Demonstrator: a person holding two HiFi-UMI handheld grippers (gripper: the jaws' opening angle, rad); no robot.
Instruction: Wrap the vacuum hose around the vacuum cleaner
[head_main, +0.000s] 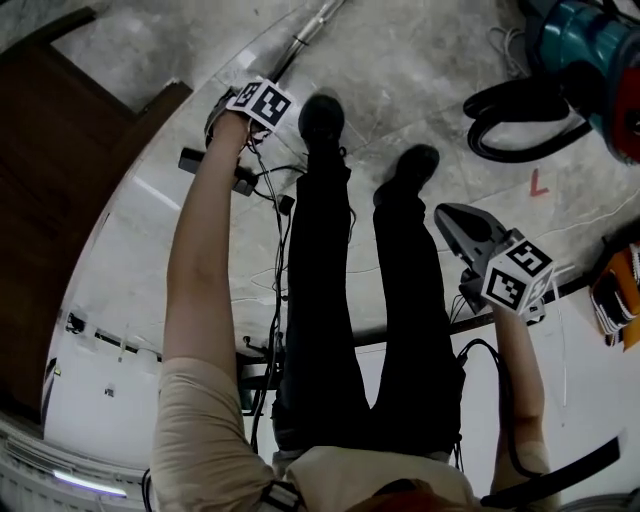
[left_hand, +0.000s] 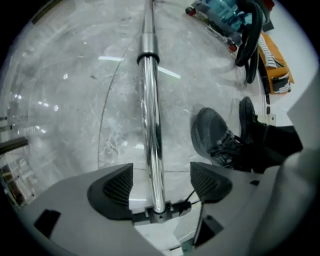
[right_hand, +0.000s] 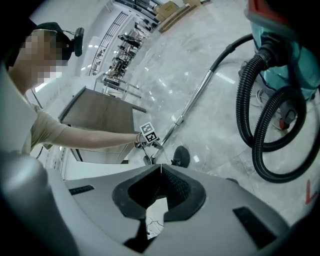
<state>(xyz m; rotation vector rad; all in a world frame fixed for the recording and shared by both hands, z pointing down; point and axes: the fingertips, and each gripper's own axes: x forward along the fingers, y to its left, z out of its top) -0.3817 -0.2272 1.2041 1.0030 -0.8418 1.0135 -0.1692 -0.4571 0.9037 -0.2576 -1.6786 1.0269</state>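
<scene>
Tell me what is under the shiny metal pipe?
Grey marble floor shows beneath the shiny pipe on both sides. The open left tool hides with its body what lies under the pipe's near end.

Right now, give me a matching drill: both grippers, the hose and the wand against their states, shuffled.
1. left gripper
2. right gripper
3. black hose
4. chrome wand

A. jaws together, nothing held
B. looped on the floor beside the vacuum cleaner
C. jaws apart, gripping nothing
D. runs between open jaws, untouched

Pairs: 1-C, 2-A, 3-B, 4-D
</scene>
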